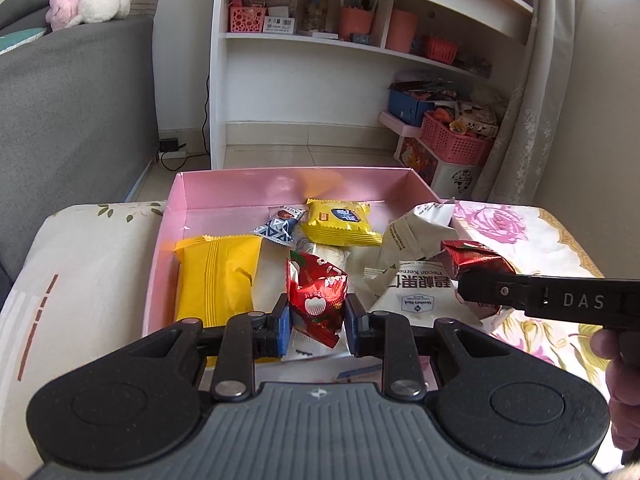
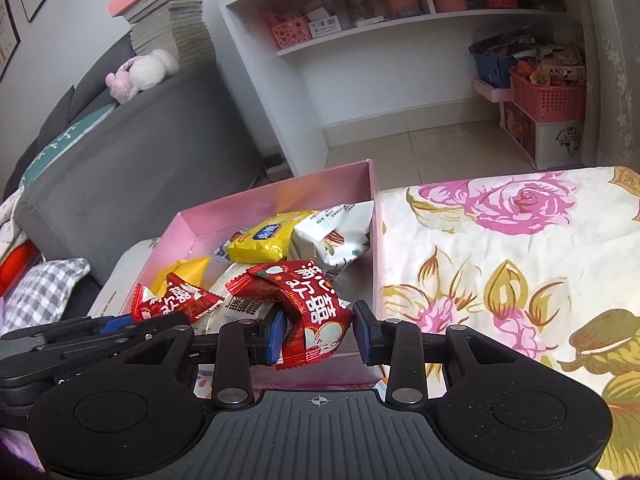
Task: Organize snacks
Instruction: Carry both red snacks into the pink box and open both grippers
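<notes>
1. Two grippers were in my feeds, and each one was clenched on a red snack packet above the pink box (image 1: 176, 216).
2. My left gripper (image 1: 316, 320) pinched its red packet (image 1: 318, 294) between the blue pads (image 1: 283, 326), over the near end of the pink box.
3. My right gripper (image 2: 320, 330) squeezed a second red packet (image 2: 308, 308) the same way; that packet hung over the near right corner of the pink box, crumpled and twisted.
4. From the left wrist camera, the right gripper's black finger reached in from the right of the pink box, with its red packet sticking out past the tip.
5. From the right wrist camera, the left gripper lay low at the left of the pink box, its own packet (image 2: 176, 300) poking up beside it.
6. Inside the pink box, a large orange-yellow pouch (image 1: 216, 276) lay along the left wall.
7. A smaller yellow packet (image 1: 340, 222) sat toward the far wall of the pink box, with a small blue-and-white wrapped snack (image 1: 280, 226) just to its left.
8. White nut bags (image 1: 416, 288) were heaped against the right wall of the pink box, one crumpled bag leaning over its rim.
9. To the right of the pink box spread a floral cloth (image 2: 500, 248) with pink roses.
10. Beyond the pink box stood a white shelf unit (image 1: 304, 80); a grey sofa (image 1: 72, 120) stood to the left.
</notes>
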